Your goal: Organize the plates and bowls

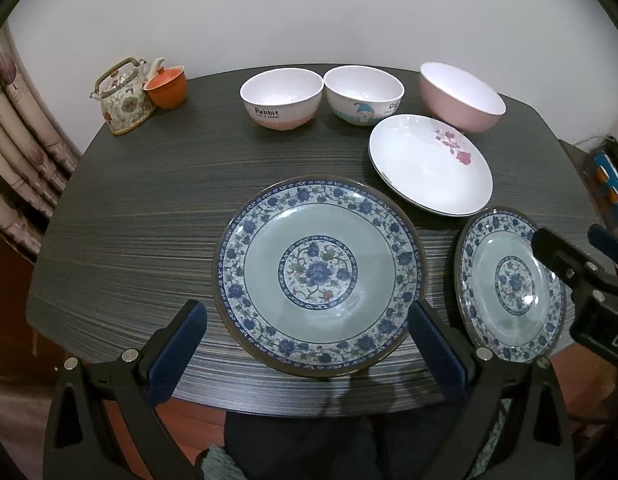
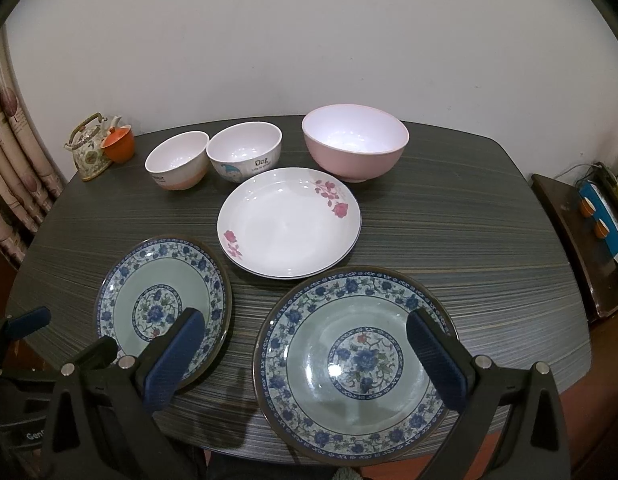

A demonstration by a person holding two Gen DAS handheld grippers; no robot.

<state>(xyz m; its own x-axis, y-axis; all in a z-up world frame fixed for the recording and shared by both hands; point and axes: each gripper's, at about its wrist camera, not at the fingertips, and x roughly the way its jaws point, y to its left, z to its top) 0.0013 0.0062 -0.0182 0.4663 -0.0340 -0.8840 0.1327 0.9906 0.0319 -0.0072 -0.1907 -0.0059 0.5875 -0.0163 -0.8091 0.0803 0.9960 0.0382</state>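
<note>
Two blue-flowered plates lie near the table's front edge: the left one and the right one. Behind them lies a white plate with pink flowers. Along the back stand a "Rabbit" bowl, a "Dog" bowl and a larger pink bowl. My left gripper is open, hovering over the left plate's near rim. My right gripper is open above the gap between the two blue plates. Neither holds anything.
The dark wood-grain table stands against a white wall. A floral teapot and an orange cup sit at the back left corner. A curtain hangs left; a low shelf stands right.
</note>
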